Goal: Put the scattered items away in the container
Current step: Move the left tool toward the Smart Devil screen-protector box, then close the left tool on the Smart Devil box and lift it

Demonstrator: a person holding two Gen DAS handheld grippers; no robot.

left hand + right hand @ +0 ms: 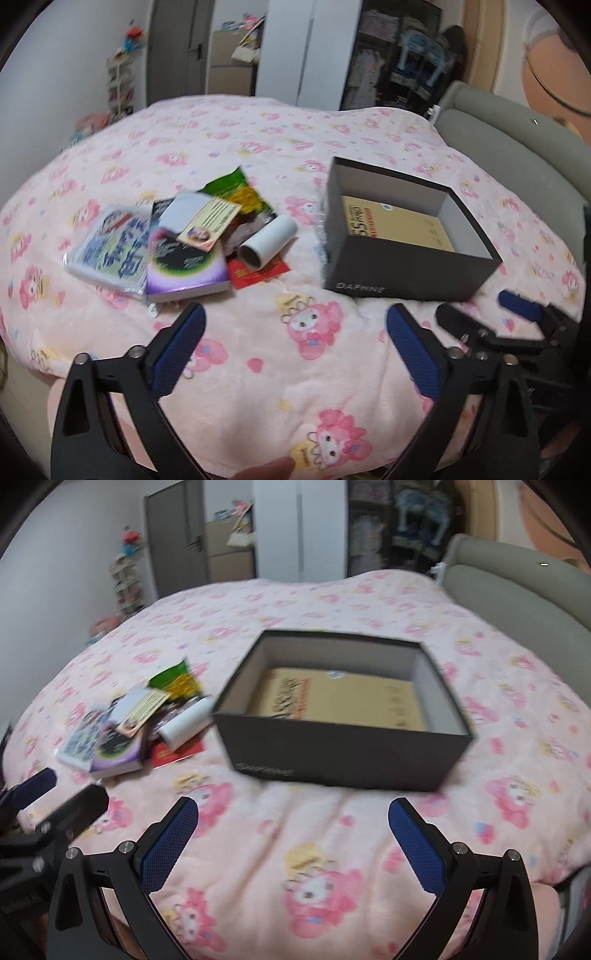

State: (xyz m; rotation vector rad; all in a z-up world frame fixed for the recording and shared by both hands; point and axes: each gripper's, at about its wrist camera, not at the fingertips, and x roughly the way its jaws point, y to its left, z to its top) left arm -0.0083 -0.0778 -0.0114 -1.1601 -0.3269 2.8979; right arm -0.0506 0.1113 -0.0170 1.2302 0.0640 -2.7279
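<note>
An open dark grey box [402, 271] marked DAPHNE stands on the pink bedspread, with a tan book [397, 227] lying inside. It also shows in the right wrist view [343, 757]. Left of it lies a pile: a plastic-wrapped packet [110, 247], a purple book [186, 264], a card [208, 223], a green and yellow bag [240, 192], a white tube [267, 242] and a red packet [258, 273]. My left gripper [295, 325] is open and empty, near the pile. My right gripper [293, 814] is open and empty, in front of the box.
The pink cartoon bedspread [295, 140] covers the bed. A grey-green padded headboard [517, 147] runs along the right. Behind the bed are a door [181, 48], shelves and a wardrobe. The right gripper shows in the left wrist view [476, 306].
</note>
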